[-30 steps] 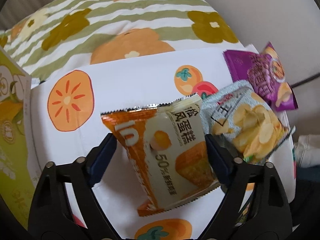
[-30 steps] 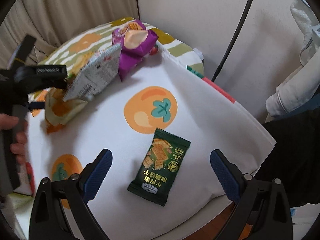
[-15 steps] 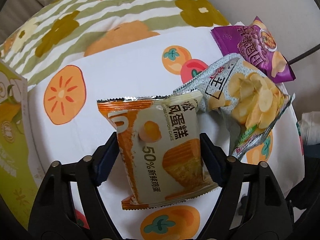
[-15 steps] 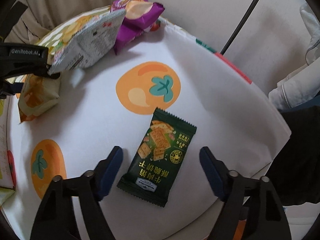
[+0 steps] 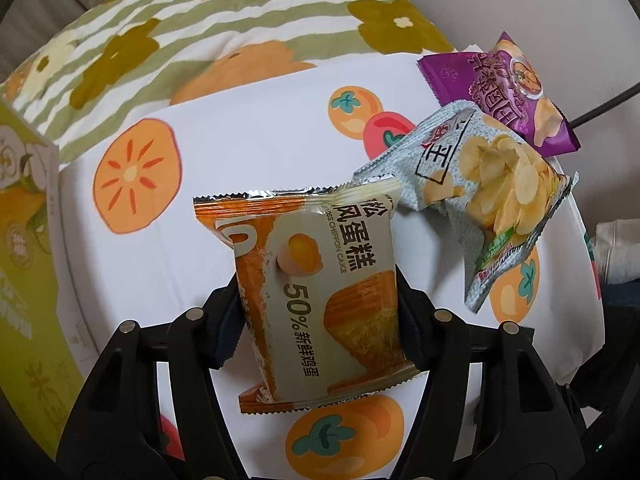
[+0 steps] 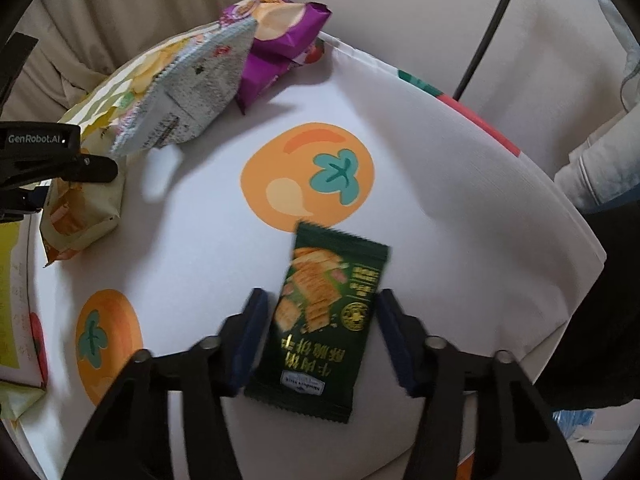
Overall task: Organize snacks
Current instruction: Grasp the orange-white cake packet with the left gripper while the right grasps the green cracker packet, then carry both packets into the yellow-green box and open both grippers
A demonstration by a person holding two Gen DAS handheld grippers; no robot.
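A white cloth printed with orange persimmons (image 5: 248,152) covers the surface, its print showing a large orange fruit with a teal leaf (image 6: 308,176) near the centre of the right wrist view. Beyond it, toward 12 o'clock in the left wrist view, lies a green-and-white striped fabric with olive and orange flowers (image 5: 224,20). A yellow-green printed cardboard box (image 5: 24,248) stands at 9 o'clock. In the right wrist view, beige pleated curtains (image 6: 132,4) hang at 11 o'clock, a thin black cable (image 6: 488,28) runs down the pale wall at 1 o'clock, and a white garment (image 6: 600,168) sits at 3 o'clock.
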